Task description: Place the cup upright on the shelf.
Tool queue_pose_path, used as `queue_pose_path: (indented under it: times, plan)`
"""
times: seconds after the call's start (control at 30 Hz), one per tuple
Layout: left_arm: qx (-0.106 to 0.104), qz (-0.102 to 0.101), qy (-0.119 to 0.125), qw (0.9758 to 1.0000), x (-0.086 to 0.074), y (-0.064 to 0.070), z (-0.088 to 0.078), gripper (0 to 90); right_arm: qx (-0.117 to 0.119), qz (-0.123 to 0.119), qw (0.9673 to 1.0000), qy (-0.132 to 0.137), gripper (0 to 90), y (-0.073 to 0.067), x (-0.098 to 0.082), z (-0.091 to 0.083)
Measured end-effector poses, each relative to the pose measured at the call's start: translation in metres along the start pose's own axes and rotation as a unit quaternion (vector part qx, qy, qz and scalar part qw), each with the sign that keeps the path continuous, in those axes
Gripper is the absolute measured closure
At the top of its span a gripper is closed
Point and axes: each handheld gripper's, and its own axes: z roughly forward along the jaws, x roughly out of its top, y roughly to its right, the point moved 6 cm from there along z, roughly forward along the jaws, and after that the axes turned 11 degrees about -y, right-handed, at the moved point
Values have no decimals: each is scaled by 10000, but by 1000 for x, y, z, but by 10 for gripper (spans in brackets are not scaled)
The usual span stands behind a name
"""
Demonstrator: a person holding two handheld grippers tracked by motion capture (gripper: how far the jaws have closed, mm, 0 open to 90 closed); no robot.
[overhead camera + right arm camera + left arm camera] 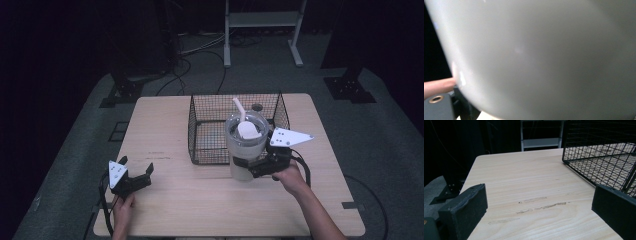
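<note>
Both grippers sit near the table's front edge.

Left gripper rests with jaws spread, nothing between them. Right gripper pinches the white tumbler low on its body, held just in front of the wire basket.

- The left claw hangs just over the pale wooden bench, its two black jaws standing wide apart with nothing between them.
- Faint scuff marks streak the wood between the jaws.
- A black wire basket stands on the bench at the upper right, its near corner close to the right-hand jaw.
- Beyond the far edge, a white shelf frame stands in the dark.
</note>
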Motion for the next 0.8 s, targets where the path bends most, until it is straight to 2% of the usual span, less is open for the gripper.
queue_pose_path:
  times: [0.03,0.23,0.27,0.37,0.4,0.7,0.8]
  plan:
    - [0,-2,10,10000,0,0,0,0,-26,-43,10000,-2,76,3,8,2]
    - [-6,-2,15,10000,0,0,0,0,-100,-93,9999,-27,76,12,28,8]
    - [-6,-6,14,10000,0,0,0,0,-89,-32,10000,-12,76,18,36,12]
    - [-7,-10,28,10000,0,0,0,0,-75,-34,10000,-20,75,24,43,17]
    - [-7,-10,29,10000,0,0,0,0,-108,-20,9999,-26,75,32,49,22]
    - [-6,21,29,10000,0,0,0,0,-120,-34,9999,-67,75,54,67,40]
    - [-13,-1,35,10000,0,0,0,0,-125,-84,9996,-218,75,65,73,54]
